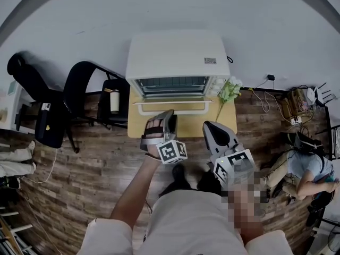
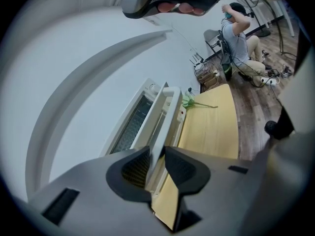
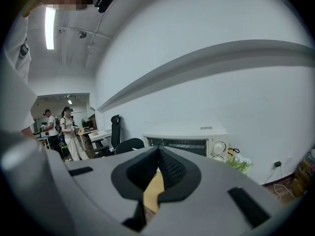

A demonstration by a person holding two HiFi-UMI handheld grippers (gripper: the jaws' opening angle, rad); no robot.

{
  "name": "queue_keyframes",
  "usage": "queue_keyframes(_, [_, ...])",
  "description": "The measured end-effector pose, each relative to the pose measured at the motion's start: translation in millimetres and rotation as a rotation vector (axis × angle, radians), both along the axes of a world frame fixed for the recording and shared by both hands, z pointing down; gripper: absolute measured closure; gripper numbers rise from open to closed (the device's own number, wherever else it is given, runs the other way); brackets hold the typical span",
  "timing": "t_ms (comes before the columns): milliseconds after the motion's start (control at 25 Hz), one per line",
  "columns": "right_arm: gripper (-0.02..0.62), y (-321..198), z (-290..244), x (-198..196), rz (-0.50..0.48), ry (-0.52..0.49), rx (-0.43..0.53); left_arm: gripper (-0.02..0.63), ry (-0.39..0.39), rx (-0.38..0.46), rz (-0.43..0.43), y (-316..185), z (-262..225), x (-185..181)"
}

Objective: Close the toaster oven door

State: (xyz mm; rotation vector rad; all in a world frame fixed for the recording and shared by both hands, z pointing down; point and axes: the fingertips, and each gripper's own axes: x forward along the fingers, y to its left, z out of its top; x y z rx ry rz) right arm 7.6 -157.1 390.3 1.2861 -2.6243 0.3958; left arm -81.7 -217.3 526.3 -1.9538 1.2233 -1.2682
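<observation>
**Gently, along the hinge's arc**

Nearest the person, at 1 o'clock, the grey two-jaw right tool [image 3: 158, 151] hangs idle, its pads together on nothing. At 12 o'clock the grey left tool [image 2: 156, 156] is clamped on the long white bar handle [image 2: 164, 119] of the open oven door [image 1: 191, 106], above the pale wooden counter [image 1: 226, 118]. Beyond it stands the boxy white toaster oven [image 1: 176, 57], cavity exposed. I judge the lift should follow the hinge's arc up towards 12 o'clock with the grip square on the bar. It should end in a firm push until the door seats.
</observation>
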Motion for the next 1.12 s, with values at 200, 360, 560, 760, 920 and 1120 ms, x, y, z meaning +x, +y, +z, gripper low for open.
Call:
queue_keyframes(200, [0.597,-4,-4,-2,0.004,0.000,0.009,0.511,-0.001,-0.007,0.006,-4,-3,-1])
queue_keyframes(360, [0.597,-7,-7,-3,0.007,-0.003,0.016,0.511,0.004,-0.005,0.009,-11,-9,-2])
queue_keyframes(560, [0.597,-11,-8,-3,0.013,-0.005,0.019,0.508,0.007,-0.003,-0.004,-22,-16,-1])
queue_keyframes(760, [0.597,-16,-8,-3,0.015,-0.007,0.018,0.505,0.013,0.010,-0.007,-36,-22,-2])
queue_keyframes(920, [0.597,-18,-8,-1,0.021,-0.009,0.018,0.505,0.019,0.018,-0.007,-44,-27,-2])
queue_keyframes(1120, [0.597,-20,-10,2,0.029,-0.012,0.021,0.505,0.024,0.030,-0.004,-53,-31,-3])
